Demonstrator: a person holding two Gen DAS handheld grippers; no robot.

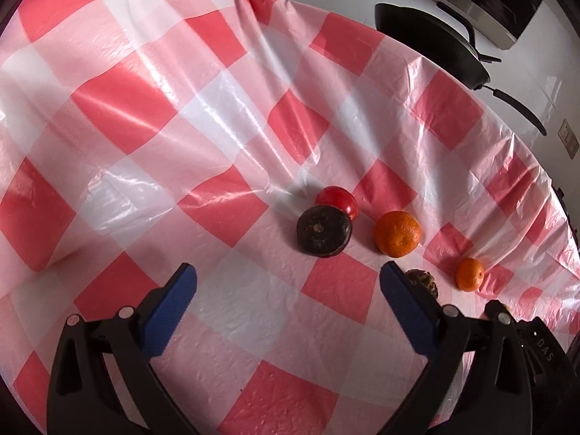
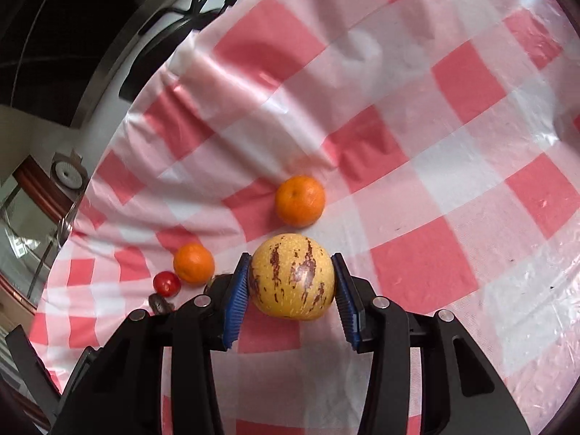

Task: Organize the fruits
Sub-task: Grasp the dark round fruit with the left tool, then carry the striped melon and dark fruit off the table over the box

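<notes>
My right claw [image 2: 291, 282] clamps the yellow purple-streaked pepino melon [image 2: 291, 277] at its widest girth; smooth, soft-skinned, so I squeeze gently. Left claw [image 1: 288, 279] gapes empty.

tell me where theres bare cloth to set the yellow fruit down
Bare checked cloth spreads right of and beyond the yellow streaked fruit in the right gripper. Crowded on its left: two oranges, the red fruit.
</notes>
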